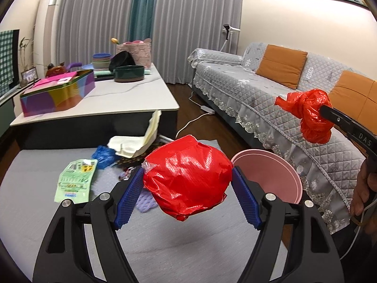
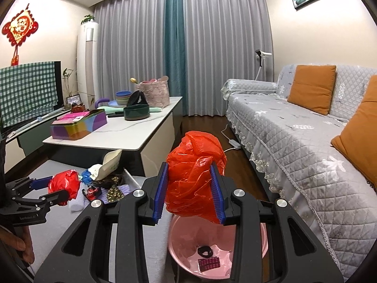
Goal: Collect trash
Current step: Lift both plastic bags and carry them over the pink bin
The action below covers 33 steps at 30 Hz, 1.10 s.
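Trash is gripped on both sides: the left hand-held gripper [image 1: 187, 184] clamps a red wrapper ball [image 1: 187, 176], the right hand-held gripper [image 2: 189, 191] holds an orange plastic bag [image 2: 193, 176] above the pink basin [image 2: 264, 243], probably for dropping.

Glossy red crumpled plastic bag [image 1: 187, 180] between blue ridged pads [image 1: 129, 200]; orange-red crinkled plastic bag [image 2: 194, 176] above pale pink round plastic basin [image 2: 262, 243]. Beside basin: grey quilted sofa cover [image 2: 294, 141], plain orange cushions [image 2: 312, 88]. Beyond: rainbow-striped tin box [image 2: 79, 123].

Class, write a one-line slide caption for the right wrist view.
Right gripper holds a crumpled red bag above the pink basin.
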Available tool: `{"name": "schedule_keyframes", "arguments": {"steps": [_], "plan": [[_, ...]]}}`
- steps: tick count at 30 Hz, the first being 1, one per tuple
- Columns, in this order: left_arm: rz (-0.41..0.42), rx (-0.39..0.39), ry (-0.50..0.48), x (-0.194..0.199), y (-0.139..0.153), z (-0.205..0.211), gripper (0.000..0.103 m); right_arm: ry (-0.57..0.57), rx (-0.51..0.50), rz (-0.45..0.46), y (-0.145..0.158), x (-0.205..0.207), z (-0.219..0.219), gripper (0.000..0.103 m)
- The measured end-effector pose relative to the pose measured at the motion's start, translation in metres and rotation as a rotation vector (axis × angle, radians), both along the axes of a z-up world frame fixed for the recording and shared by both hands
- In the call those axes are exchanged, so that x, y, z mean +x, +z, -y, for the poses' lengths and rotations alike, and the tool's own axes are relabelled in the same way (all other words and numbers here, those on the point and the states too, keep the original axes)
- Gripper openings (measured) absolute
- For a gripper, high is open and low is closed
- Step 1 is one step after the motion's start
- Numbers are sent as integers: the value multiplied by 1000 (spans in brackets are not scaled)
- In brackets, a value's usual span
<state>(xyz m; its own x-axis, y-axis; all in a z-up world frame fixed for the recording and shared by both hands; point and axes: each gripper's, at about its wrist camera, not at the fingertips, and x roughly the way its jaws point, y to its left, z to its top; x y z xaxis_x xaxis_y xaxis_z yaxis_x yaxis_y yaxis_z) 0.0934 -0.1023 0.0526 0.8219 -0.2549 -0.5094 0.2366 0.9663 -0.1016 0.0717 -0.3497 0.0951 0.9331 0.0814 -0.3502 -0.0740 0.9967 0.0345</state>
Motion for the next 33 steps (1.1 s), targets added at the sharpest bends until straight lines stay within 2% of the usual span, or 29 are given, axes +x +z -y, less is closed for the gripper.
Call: {"name": "schedule_keyframes", "arguments": {"steps": [6, 23, 33], "plan": [[-3, 3, -26, 8, 1, 18, 72, -37, -10, -11, 2, 5, 18, 35], [-4, 10, -121, 45, 7, 87, 72, -139, 57, -41, 2, 28, 77, 35], [-13, 10, -192, 76, -2, 135, 72, -159, 75, -57, -3, 45, 92, 36]]}}
